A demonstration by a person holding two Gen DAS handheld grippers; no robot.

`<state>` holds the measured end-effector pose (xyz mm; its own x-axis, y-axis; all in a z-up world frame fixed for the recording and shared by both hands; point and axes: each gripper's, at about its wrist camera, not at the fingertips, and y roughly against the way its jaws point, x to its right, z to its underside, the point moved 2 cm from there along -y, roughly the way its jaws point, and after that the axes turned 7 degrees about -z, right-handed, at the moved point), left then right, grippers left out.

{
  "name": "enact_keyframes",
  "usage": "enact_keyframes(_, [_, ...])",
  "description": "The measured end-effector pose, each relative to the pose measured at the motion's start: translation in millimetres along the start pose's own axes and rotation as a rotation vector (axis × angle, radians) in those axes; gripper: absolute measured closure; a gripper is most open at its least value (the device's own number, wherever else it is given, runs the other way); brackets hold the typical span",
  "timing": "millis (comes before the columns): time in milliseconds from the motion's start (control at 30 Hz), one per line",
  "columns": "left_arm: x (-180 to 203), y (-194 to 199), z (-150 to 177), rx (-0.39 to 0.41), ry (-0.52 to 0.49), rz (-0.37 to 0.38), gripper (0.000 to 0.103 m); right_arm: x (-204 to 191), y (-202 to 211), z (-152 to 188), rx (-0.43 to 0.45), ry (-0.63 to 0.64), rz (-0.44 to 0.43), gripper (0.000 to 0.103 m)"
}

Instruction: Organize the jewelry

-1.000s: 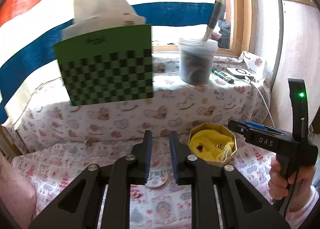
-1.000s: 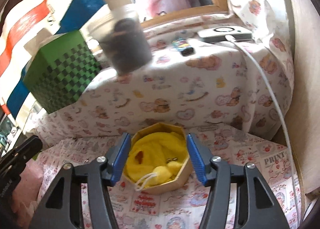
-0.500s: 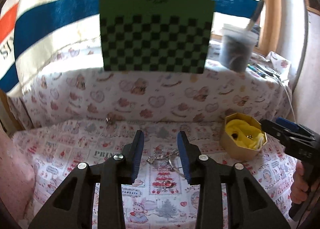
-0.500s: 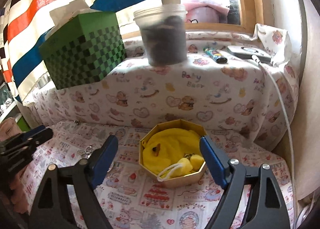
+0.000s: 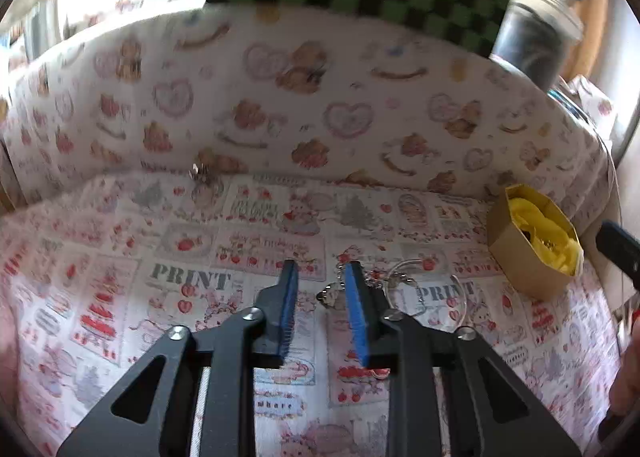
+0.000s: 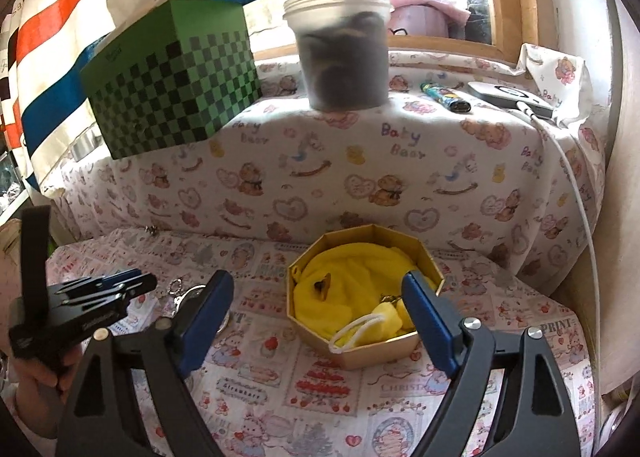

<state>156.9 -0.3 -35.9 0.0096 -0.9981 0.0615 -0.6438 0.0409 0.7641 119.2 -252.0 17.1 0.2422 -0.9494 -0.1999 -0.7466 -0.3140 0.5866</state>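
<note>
An octagonal gold box (image 6: 362,349) lined with yellow cloth (image 6: 352,289) sits on the printed cloth; it holds small gold pieces. It also shows in the left wrist view (image 5: 520,257) at the right. A silver chain with a charm (image 5: 334,295) and a thin bangle (image 5: 440,297) lie on the cloth by my left gripper (image 5: 322,273), which is open and low over them. My right gripper (image 6: 320,293) is wide open, its jaws either side of the box. A small silver piece (image 5: 197,173) lies at the back fold.
A raised ledge behind holds a green checkered tissue box (image 6: 172,81), a plastic tub of dark contents (image 6: 340,57), a lighter (image 6: 444,97) and a white device with a cable (image 6: 508,97). A wall (image 6: 616,257) stands at the right.
My left gripper has dropped and moved forward over the chain and bangle, opening a little. My right gripper has opened wider and pulled back slightly from the box.
</note>
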Motion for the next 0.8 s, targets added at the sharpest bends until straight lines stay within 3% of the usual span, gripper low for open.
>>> enact_keyframes(67, [-2, -9, 0, -0.032, 0.02, 0.039, 0.091, -1, -1, 1, -0.007, 0.006, -0.003, 0.018])
enact_keyframes(233, [1, -14, 2, -0.048, 0.013, 0.034, 0.098, -4, -1, 1, -0.006, 0.017, -0.004, 0.018])
enact_keyframes(433, [-3, 0, 3, -0.038, 0.054, 0.055, 0.099, -6, -3, 1, -0.013, 0.015, -0.006, 0.018])
enact_keyframes(500, [-7, 14, 2, -0.012, 0.065, 0.033, 0.099, -7, 1, 2, 0.002, -0.009, -0.002, 0.018])
enact_keyframes(600, [-3, 40, 0, 0.098, 0.016, -0.125, 0.099, -19, 10, 2, 0.013, -0.009, -0.065, 0.018])
enact_keyframes(667, [-3, 55, -2, 0.147, 0.019, -0.135, 0.099, -31, 13, 4, 0.013, 0.012, -0.087, 0.018])
enact_keyframes(800, [-7, 66, -4, 0.166, 0.051, -0.08, 0.099, -57, 0, 14, -0.06, 0.09, -0.121, 0.018])
